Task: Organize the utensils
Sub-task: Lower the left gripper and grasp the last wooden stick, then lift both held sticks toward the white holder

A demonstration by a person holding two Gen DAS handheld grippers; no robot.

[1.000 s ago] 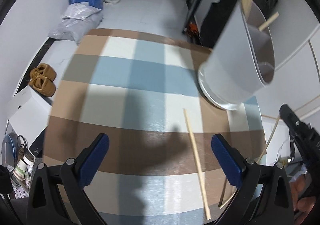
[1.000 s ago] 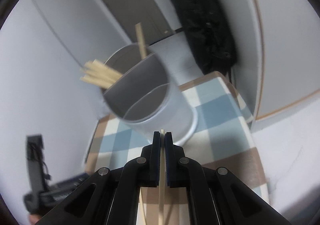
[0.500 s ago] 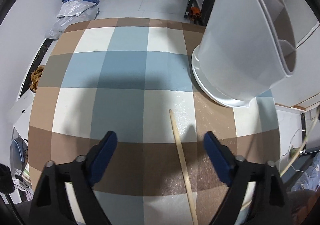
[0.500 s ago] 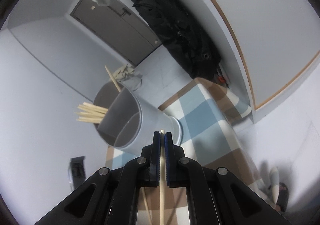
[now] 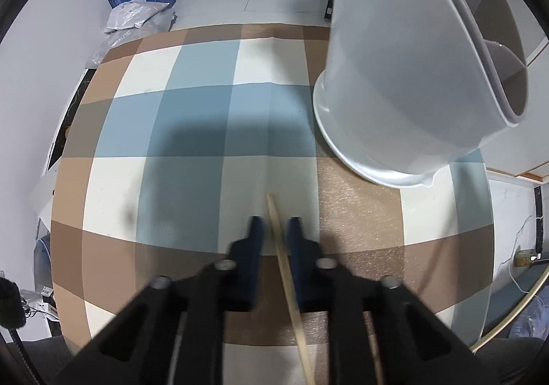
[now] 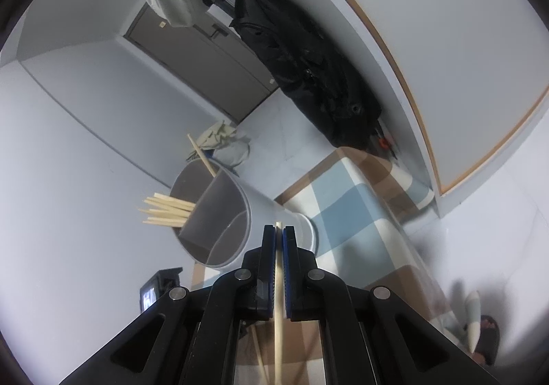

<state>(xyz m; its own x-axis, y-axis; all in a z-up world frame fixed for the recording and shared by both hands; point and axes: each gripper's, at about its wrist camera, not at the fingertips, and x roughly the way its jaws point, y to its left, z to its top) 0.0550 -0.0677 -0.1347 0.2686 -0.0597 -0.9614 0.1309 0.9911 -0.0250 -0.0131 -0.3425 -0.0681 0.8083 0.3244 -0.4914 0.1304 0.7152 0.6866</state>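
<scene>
In the left wrist view, the left gripper (image 5: 275, 230) is seen low over the checked bench (image 5: 192, 117), its blue pads (image 5: 255, 230) drawn in on either side of a chopstick (image 5: 286, 277) that lies flat on the cloth. A narrow gap is visible on both sides of the stick, so the gripper is judged nearly clenched but not yet gripping; motion blur leaves some doubt. The grey holder (image 5: 405, 76) is seen just ahead and to the right, tilted in the fisheye. For a good pick, the pads should be brought square to the stick and pressed low enough that it is not rolled aside. Open cloth is available to the left and ahead; the bench edge curves off near the right side, and the holder's base should be given room.

In the right wrist view, the right gripper (image 6: 278, 237) is seen clenched on a second chopstick (image 6: 278, 285), its tip showing just past the pads. The divided holder (image 6: 219, 213) lies directly ahead, with a bundle of chopsticks (image 6: 168, 210) in its far compartment and a single one (image 6: 202, 155) leaning at the back rim. The nearest compartments appear empty. It is judged that the held stick should be tipped upright above the rim before release, so the divider walls are cleared.
</scene>
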